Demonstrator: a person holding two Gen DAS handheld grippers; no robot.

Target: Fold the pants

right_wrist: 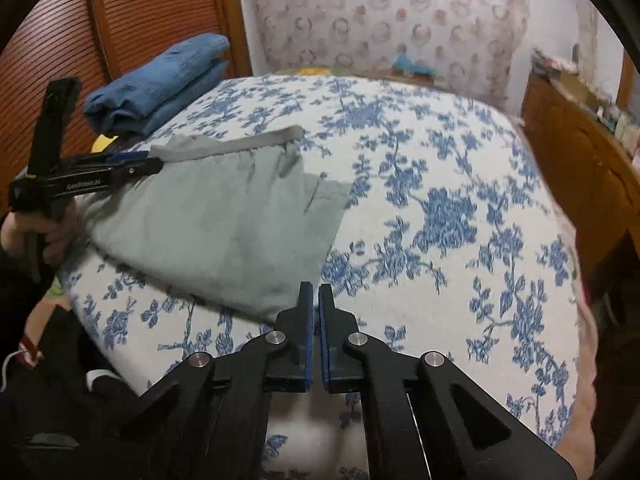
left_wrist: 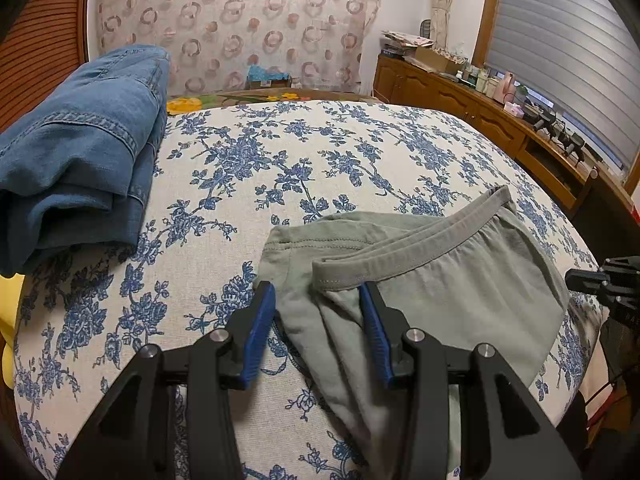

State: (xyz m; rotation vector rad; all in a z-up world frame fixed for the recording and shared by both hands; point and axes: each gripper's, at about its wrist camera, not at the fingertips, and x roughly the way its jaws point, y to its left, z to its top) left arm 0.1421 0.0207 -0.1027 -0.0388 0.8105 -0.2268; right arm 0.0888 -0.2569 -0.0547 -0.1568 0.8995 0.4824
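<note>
Grey-green cotton pants lay folded, waistband uppermost, on the blue-flowered bed; left gripper jaws spread around a fold, right gripper jaws closed empty.

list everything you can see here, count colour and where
pants: one, grey-green, near edge of the bed, waistband up
jeans: one folded stack, blue, far left of the bed
bed cover: one, white with blue flowers, under both garments
sideboard: one, brown wood, right wall, cluttered top
curtain: one, pale with ring pattern, far wall
left gripper: one, black with blue pads, open, straddling the pants' left edge
right gripper: one, black with blue pads, shut on nothing, at the pants' near corner
</note>
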